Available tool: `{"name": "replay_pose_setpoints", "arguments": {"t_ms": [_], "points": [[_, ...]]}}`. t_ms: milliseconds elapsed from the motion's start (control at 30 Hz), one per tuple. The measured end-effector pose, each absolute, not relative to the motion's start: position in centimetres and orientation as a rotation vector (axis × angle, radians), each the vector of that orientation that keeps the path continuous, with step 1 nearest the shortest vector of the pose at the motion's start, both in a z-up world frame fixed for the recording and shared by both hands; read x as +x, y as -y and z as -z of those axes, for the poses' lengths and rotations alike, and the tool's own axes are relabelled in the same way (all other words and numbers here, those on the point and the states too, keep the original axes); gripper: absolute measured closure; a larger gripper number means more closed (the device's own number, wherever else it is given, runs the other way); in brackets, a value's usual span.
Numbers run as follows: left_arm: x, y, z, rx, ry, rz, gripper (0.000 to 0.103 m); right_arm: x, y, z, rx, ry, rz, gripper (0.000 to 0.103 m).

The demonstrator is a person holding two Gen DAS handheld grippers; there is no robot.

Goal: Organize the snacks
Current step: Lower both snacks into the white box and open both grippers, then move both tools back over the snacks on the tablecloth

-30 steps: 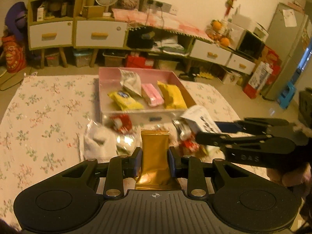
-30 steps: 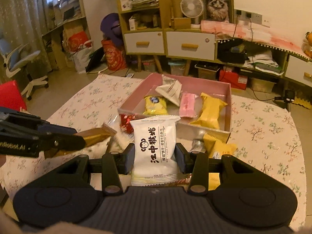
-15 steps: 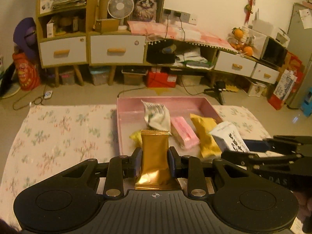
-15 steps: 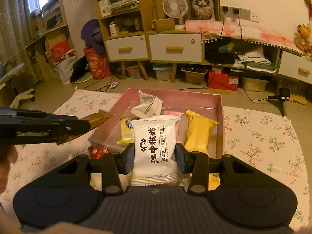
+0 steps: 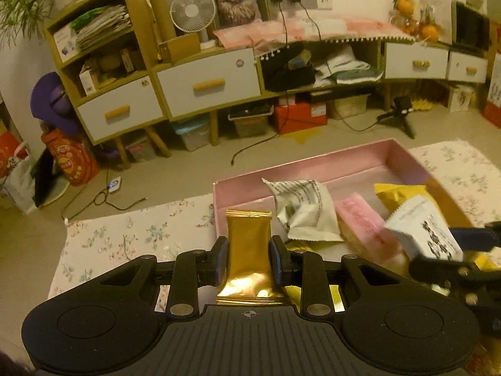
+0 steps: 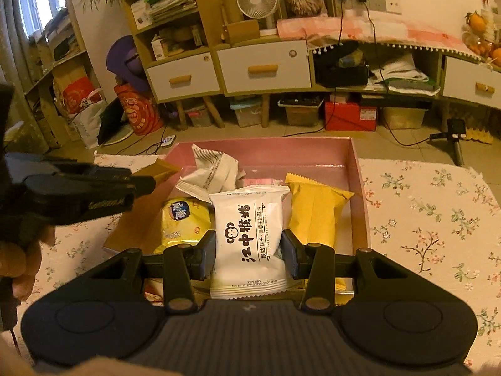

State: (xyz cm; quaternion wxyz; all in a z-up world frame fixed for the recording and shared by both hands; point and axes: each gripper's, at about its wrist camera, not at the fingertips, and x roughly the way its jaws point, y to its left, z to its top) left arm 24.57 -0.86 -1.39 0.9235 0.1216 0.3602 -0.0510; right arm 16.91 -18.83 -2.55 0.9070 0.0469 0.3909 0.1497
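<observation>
**Both packets over the box, drop step coming up**

Left gripper (image 5: 249,263) is clamping a gold foil packet (image 5: 249,244) between its pads, packet standing upright. Right gripper (image 6: 248,252) is clamping a white biscuit packet (image 6: 249,235) with black print the same way. Both are being carried over the pink box (image 6: 357,169), which is sitting on the floral-cloth desk (image 6: 438,219).

Box is already holding a crumpled white wrapper (image 6: 213,172), a yellow round-logo packet (image 6: 183,219), a plain yellow packet (image 6: 313,213) and a pink bar (image 5: 363,222). Far strip of the box floor is looking free; the near left corner is less crowded than the middle.

Judging the step: transport is nearly done, release not yet made. The gold packet is sitting over the box's left edge, so it is probably needing a nudge inward before letting go. The white one is hanging over the middle, right above the packets lying there.

Next move is calling for lowering each gripper into a gap, then opening the jaws. The two grippers are working close together, so staggering the drops looks safer.
</observation>
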Motion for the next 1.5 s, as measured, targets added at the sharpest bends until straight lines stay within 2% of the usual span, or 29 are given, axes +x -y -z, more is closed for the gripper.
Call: {"name": "replay_pose_setpoints", "arguments": {"t_ms": [400,600,733,833,967,1333,1500], "points": [[26.9,1.9,3.2,0.288,-0.766,0.082,0.074,17.6,19.3,3.0,0.121,-0.802,-0.310,0.062],[27.0,1.9,3.3,0.281,-0.780,0.090,0.067,17.4,19.4,2.9,0.134,-0.796,-0.320,0.051],[26.7,1.9,2.8,0.277,-0.774,0.089,0.055,17.4,19.4,2.6,0.139,-0.797,-0.317,0.045],[26.4,1.7,2.4,0.271,-0.773,0.089,0.052,17.2,19.2,2.1,0.137,-0.787,-0.314,0.038],[25.6,1.5,1.9,0.268,-0.771,0.094,0.043,16.9,19.2,1.2,0.135,-0.779,-0.313,0.037],[21.4,0.0,0.1,0.187,-0.775,0.098,0.030,14.6,19.1,-1.2,0.083,-0.750,-0.317,0.025],[18.9,-0.5,-0.1,0.186,-0.782,0.105,0.026,13.0,18.9,-2.2,0.075,-0.741,-0.316,0.015]]}}
